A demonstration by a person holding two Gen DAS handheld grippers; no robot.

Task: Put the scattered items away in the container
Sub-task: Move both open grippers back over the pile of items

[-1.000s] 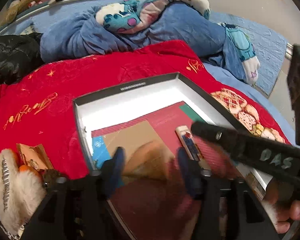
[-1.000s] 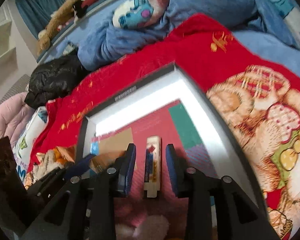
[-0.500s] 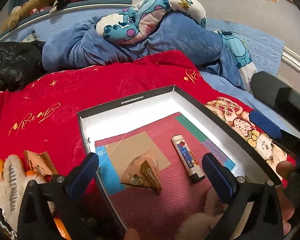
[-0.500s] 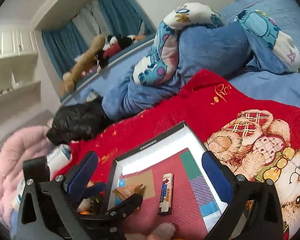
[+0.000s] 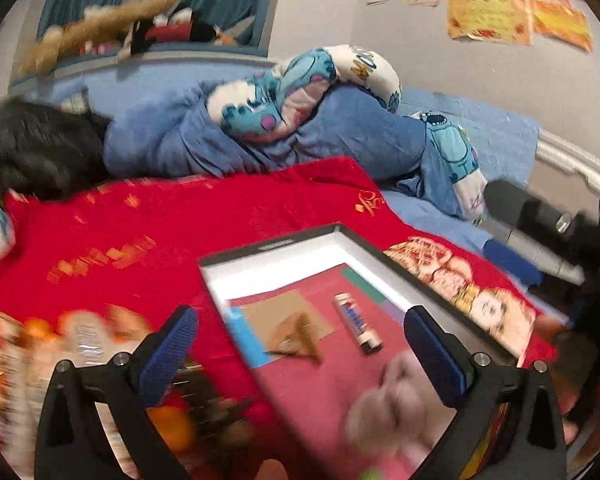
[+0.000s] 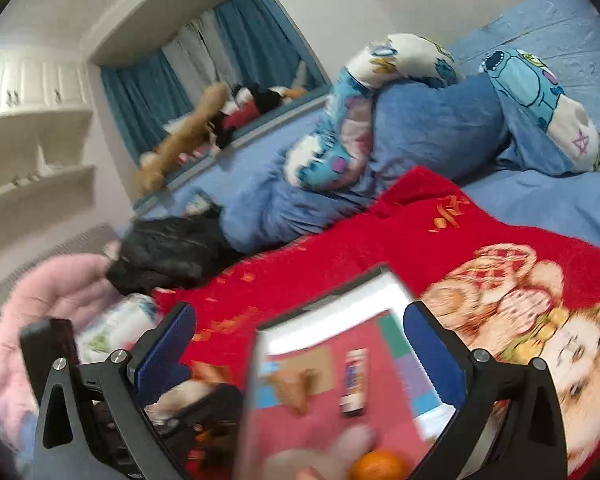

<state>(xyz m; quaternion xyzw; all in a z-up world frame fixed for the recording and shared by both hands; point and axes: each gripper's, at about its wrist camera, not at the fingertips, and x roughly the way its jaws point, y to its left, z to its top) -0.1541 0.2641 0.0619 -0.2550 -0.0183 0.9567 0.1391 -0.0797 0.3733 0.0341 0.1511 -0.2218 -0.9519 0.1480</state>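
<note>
A shallow black-rimmed box (image 5: 351, 240) with a red lining lies on the red blanket; it also shows in the right wrist view (image 6: 391, 280). Inside lie a small tube (image 5: 357, 324) (image 6: 353, 380), a tan triangular snack packet (image 5: 298, 340) (image 6: 296, 388), a pale fluffy toy (image 5: 395, 396) and an orange (image 6: 375, 466). My left gripper (image 5: 300, 356) is open and empty above the box's near left side. My right gripper (image 6: 300, 356) is open and empty above the box. Blurred scattered snacks and oranges (image 5: 80, 332) lie left of the box.
A blue duvet with a cartoon pillow (image 5: 300, 92) and a black jacket (image 5: 32, 152) lie beyond the red blanket (image 5: 180, 220). A pink fluffy cloth (image 6: 40, 292) is at the left. The other gripper's handle (image 5: 539, 224) is at the right.
Both grippers opened, letting go of the packet and the tube, and pulled up and back from the box. The left view swings left toward the scattered snacks.
</note>
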